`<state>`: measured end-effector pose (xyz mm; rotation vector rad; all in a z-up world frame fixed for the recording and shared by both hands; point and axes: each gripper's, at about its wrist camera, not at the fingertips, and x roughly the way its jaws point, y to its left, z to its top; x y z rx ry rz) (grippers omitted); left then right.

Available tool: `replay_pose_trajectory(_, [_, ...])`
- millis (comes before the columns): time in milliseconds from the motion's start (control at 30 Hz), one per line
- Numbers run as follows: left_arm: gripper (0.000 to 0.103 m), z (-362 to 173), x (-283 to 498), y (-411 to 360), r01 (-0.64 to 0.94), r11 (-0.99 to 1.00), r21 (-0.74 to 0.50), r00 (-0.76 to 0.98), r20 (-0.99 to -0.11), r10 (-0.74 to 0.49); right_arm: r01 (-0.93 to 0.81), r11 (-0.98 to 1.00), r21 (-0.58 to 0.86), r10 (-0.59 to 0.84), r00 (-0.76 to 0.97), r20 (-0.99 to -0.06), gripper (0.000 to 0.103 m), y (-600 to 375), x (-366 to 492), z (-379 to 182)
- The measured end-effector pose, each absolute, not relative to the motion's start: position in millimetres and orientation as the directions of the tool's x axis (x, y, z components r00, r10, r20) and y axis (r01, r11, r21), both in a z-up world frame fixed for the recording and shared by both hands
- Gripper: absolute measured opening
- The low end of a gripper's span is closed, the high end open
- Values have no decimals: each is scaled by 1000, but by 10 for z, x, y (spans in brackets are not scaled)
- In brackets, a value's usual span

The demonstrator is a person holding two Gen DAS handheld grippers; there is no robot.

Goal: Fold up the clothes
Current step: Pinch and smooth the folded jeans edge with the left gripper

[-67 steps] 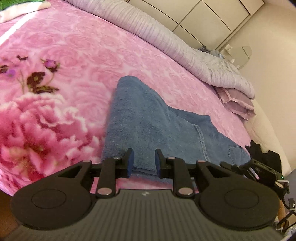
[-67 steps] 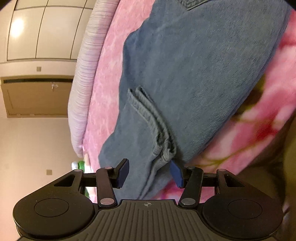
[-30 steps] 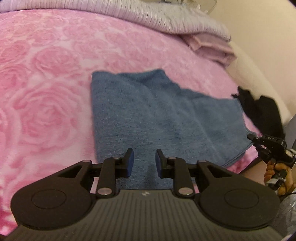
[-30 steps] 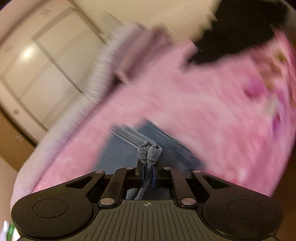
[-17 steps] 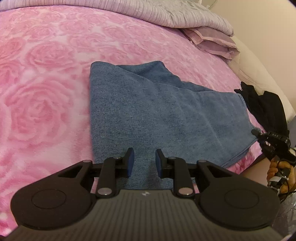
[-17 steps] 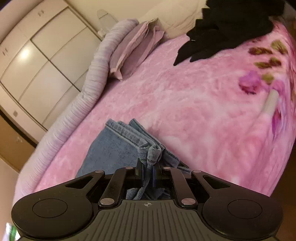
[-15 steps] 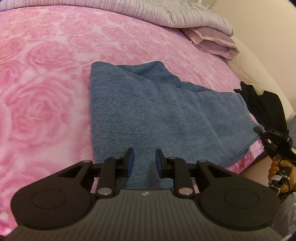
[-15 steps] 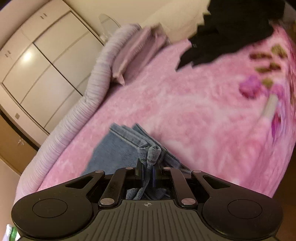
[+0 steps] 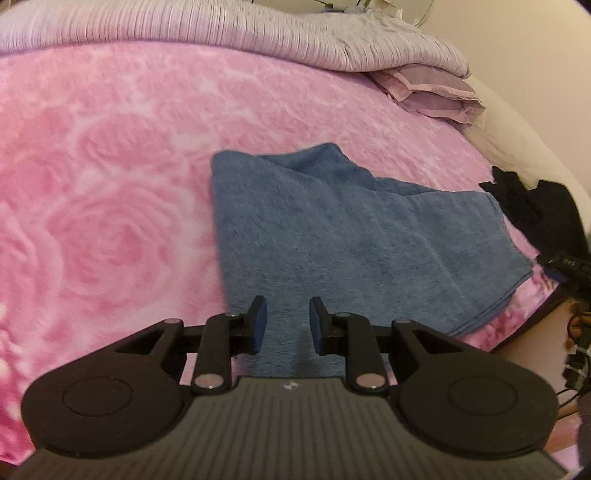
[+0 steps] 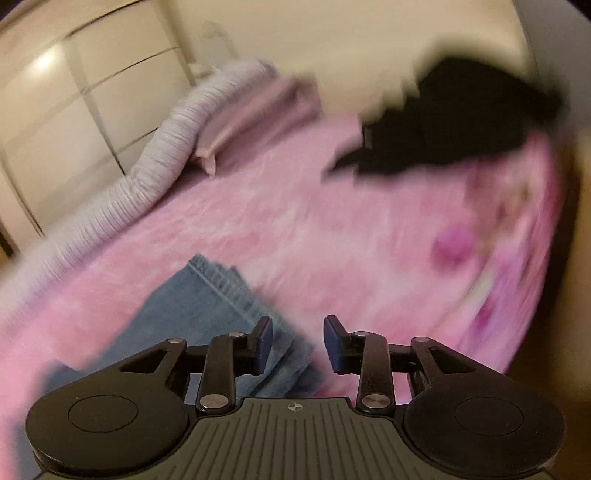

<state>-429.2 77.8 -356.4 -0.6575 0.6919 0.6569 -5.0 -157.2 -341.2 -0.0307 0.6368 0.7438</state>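
The folded blue denim jeans [image 9: 332,236] lay on the pink rose-patterned blanket [image 9: 110,184]. The left gripper [image 9: 284,321] hovered over them, jaws apart and empty. Only the right view showed the hem; the right gripper [image 10: 298,341] had just been opening, nothing between its jaws.

Under me spreads a bed with a fluffy pink rose-patterned blanket [image 9: 110,166]. A ribbed lilac quilt [image 9: 221,29] is rolled along its far edge. Beyond stand cream panelled wardrobe doors [image 10: 74,110], catching a light's glare, and a plain beige wall [image 10: 332,37].

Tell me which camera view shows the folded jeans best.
The left wrist view: the folded jeans lie nearly whole on the pink blanket, fairly sharp. The right wrist view shows only their hem end, blurred.
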Motion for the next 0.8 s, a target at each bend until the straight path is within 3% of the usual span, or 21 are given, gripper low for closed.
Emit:
replay_pose_trajectory(100, [19,-3673,-4256,755,-725,624,-291,573,-757,313,-777,629,33,670,520,-530,36,-1368,-356,-3450])
replay_pose_trajectory(200, [19,-3776,-4217,728,-732,632,-254,545,-775,320,-806,590,-45,622,489,-612,36,-1179,-407,-3756])
replay_pose_trajectory(267, [18,-3744,-4231,710,-741,626,-243,535,-777,331,-807,582,-95,619,516,-592,36,-1184,-496,-3838])
replay_pose_trajectory(433, [15,-3639,-4258,635,-732,639,-236,548,-762,346,-811,585,13,660,467,-588,37,-1326,-651,-3598])
replay_pose_trajectory(667, [18,-3804,-4206,558,-746,630,-216,528,-769,361,-868,496,-16,671,395,-627,37,-1174,-1049,-3935])
replay_pose_trajectory(800, [18,-3668,-4151,521,-783,596,-177,467,-800,376,-829,556,57,616,364,-699,37,-1190,-1025,-3741])
